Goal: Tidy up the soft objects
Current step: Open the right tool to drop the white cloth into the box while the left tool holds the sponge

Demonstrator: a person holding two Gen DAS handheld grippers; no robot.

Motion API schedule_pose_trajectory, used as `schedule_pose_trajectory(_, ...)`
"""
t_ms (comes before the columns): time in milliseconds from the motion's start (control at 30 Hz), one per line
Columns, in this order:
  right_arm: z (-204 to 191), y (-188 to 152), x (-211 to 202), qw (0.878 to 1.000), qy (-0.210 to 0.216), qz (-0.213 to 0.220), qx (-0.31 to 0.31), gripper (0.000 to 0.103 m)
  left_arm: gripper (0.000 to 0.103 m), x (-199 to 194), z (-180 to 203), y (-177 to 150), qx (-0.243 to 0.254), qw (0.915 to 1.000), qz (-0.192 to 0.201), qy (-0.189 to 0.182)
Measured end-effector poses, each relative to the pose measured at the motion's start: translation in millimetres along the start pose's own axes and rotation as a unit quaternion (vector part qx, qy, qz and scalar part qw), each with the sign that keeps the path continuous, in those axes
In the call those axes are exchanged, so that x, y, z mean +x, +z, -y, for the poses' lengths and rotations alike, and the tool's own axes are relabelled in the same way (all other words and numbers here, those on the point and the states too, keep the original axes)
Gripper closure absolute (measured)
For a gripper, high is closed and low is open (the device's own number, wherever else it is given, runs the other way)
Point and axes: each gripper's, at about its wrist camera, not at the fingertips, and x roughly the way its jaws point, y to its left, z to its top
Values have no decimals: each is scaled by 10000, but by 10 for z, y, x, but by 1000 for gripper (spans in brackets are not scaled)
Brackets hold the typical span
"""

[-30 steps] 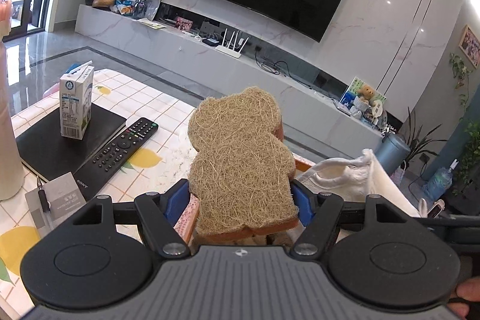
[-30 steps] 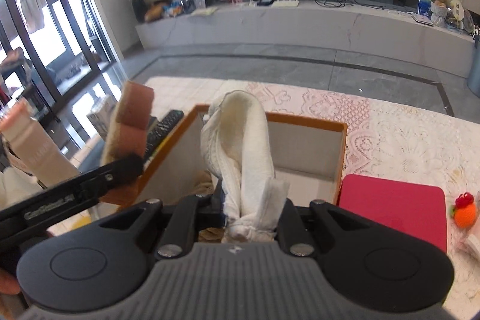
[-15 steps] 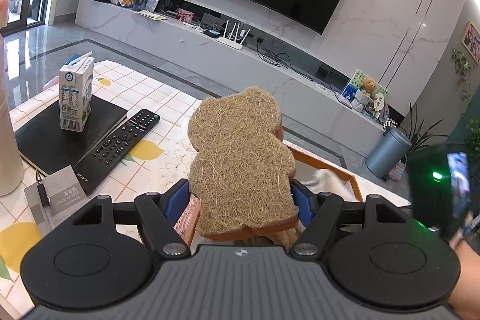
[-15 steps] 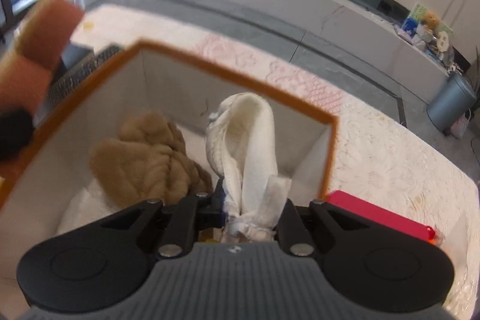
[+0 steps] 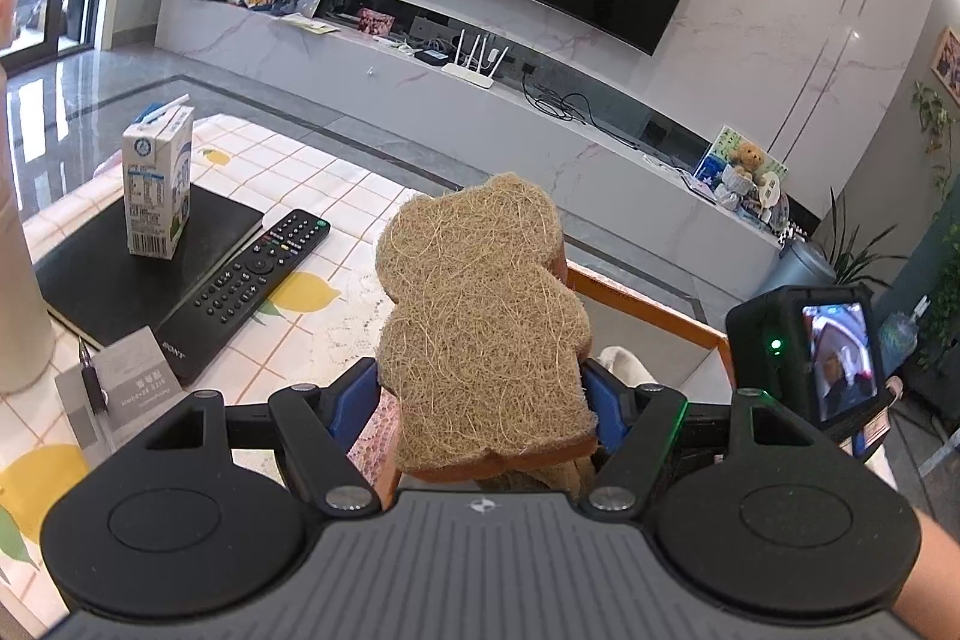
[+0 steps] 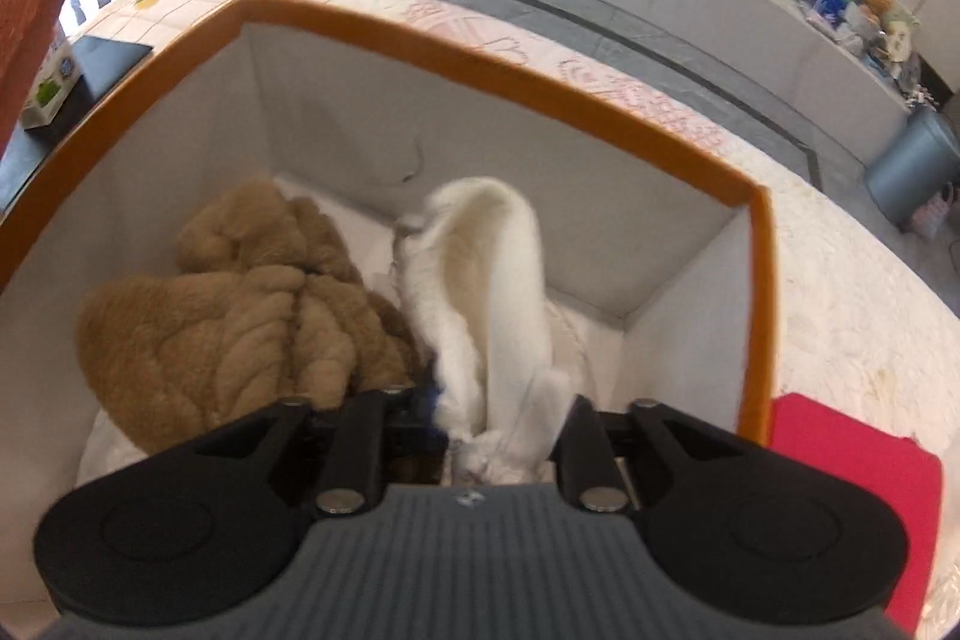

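My left gripper (image 5: 480, 406) is shut on a bear-shaped loofah sponge (image 5: 480, 304) with an orange back, its blue pads pressing the sponge's sides. The sponge stands upright over the near-left corner of the orange-rimmed box (image 5: 648, 304). In the right wrist view my right gripper (image 6: 501, 412) points down into the same box (image 6: 540, 88). Its jaws are opening, and a bunched white cloth (image 6: 486, 280) still stands between them, touching both pads. A brown plush cloth (image 6: 240, 316) lies on the box floor to the left of it.
A milk carton (image 5: 159, 184) stands on a black notebook (image 5: 108, 268), with a remote (image 5: 246, 280) beside it, left of the box. A red flat item (image 6: 852, 490) lies right of the box. The table's far edge runs just behind the box.
The right gripper has sunk from above the box into it, tilting steeply down with the white cloth, and its jaws have spread slightly. The left gripper with the sponge stayed still.
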Motion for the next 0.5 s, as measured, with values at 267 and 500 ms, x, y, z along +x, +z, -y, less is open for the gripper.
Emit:
schedule_pose_trajectory(267,-6,-1,-168,9990,-17,267,-371,48,21,5,-66,21,-139,9998,-98,-88)
schedule_pose_trajectory(500,28,-64,-496,9907,-598,1049,-630,2,21,-8,-107,23,-234,9996,-108,-62)
